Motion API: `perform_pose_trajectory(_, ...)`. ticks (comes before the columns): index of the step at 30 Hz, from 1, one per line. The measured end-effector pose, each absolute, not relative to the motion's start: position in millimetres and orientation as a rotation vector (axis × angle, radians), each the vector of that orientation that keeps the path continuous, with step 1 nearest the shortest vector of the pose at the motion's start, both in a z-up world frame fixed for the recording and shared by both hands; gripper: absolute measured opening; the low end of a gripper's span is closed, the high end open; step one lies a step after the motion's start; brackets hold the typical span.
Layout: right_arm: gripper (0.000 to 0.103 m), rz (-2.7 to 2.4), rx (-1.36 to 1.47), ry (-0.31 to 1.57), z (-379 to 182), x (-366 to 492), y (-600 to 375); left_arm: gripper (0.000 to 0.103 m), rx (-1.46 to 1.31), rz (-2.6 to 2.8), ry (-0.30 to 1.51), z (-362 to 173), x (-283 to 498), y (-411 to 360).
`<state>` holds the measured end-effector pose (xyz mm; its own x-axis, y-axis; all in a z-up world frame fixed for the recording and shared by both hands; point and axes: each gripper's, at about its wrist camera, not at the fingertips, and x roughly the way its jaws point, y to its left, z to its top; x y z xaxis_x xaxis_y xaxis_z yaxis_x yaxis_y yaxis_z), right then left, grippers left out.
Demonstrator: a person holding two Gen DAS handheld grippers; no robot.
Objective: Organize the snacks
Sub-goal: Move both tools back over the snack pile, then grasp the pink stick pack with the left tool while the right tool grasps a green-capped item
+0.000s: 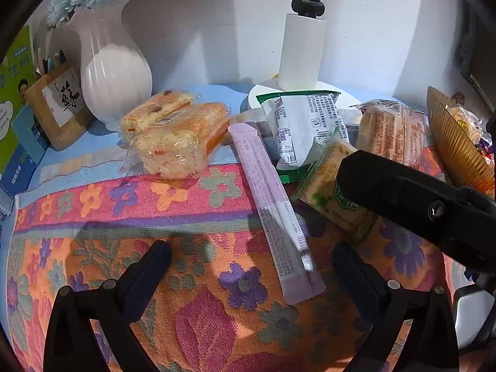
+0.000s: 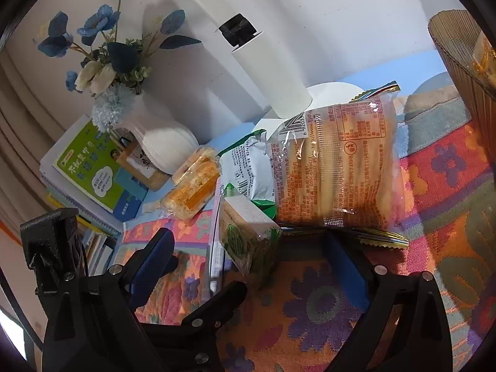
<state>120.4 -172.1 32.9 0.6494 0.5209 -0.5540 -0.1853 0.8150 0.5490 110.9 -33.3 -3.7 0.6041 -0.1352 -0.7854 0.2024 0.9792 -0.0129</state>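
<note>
Snack packets lie on a floral cloth [image 1: 155, 204]. My left gripper [image 1: 251, 248] is open low over the cloth, and a long purple stick packet [image 1: 272, 204] runs between its fingers, untouched. My right gripper [image 2: 248, 238] is open around a green-printed cracker packet [image 2: 248, 235], pads apart from it. One of its fingers [image 1: 403, 192] reaches over that packet [image 1: 328, 186] in the left wrist view. Behind lie two orange rice-crisp packets [image 1: 173, 136], a white-and-green packet [image 1: 297, 127] and a clear biscuit pack with red print [image 2: 338, 167]. A ribbed gold basket [image 1: 455, 142] stands far right.
Against the back wall stand a white vase [image 1: 114, 71] with blue flowers, a white post on a round base [image 1: 300, 52] and a wooden pen holder [image 1: 59, 105]. Stacked books [image 2: 90, 167] sit at the left edge of the cloth.
</note>
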Motion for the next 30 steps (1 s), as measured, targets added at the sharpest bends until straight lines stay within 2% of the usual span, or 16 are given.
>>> perform_pose_trajectory(2, 0.083, 0.390, 0.427, 0.782, 35, 121, -168, 0.103, 0.095, -0.179, 0.902, -5, 114, -37)
perform_pose_trajectory(3, 0.064, 0.361, 0.393, 0.789, 36, 121, -164, 0.103, 0.085, -0.163, 0.903, -5, 117, -37)
perform_pose_trajectory(4, 0.050, 0.335, 0.362, 0.796, 36, 120, -162, 0.103, 0.077, -0.149, 0.903, -5, 119, -38)
perform_pose_trajectory(5, 0.029, 0.350, 0.348, 0.809, 35, 120, -159, 0.094, 0.069, -0.131, 0.897, -5, 120, -38)
perform_pose_trajectory(6, 0.026, 0.389, 0.362, 0.807, 35, 120, -158, 0.075, 0.064, -0.124, 0.867, -2, 116, -39)
perform_pose_trajectory(7, 0.026, 0.386, 0.359, 0.797, 36, 117, -158, 0.015, 0.064, -0.140, 0.833, 3, 112, -41)
perform_pose_trajectory(10, 0.018, 0.422, 0.374, 0.751, 42, 107, -162, 0.017, 0.076, -0.133, 0.818, 4, 110, -42)
perform_pose_trajectory(12, 0.017, 0.432, 0.383, 0.709, 48, 99, -166, 0.017, 0.020, -0.159, 0.810, 5, 111, -34)
perform_pose_trajectory(16, 0.017, 0.433, 0.426, 0.682, 51, 92, -178, 0.017, -0.054, -0.170, 0.788, 8, 110, -21)
perform_pose_trajectory(30, 0.017, 0.441, 0.499, 0.668, 56, 88, -190, 0.016, -0.012, -0.155, 0.728, 17, 96, -27)
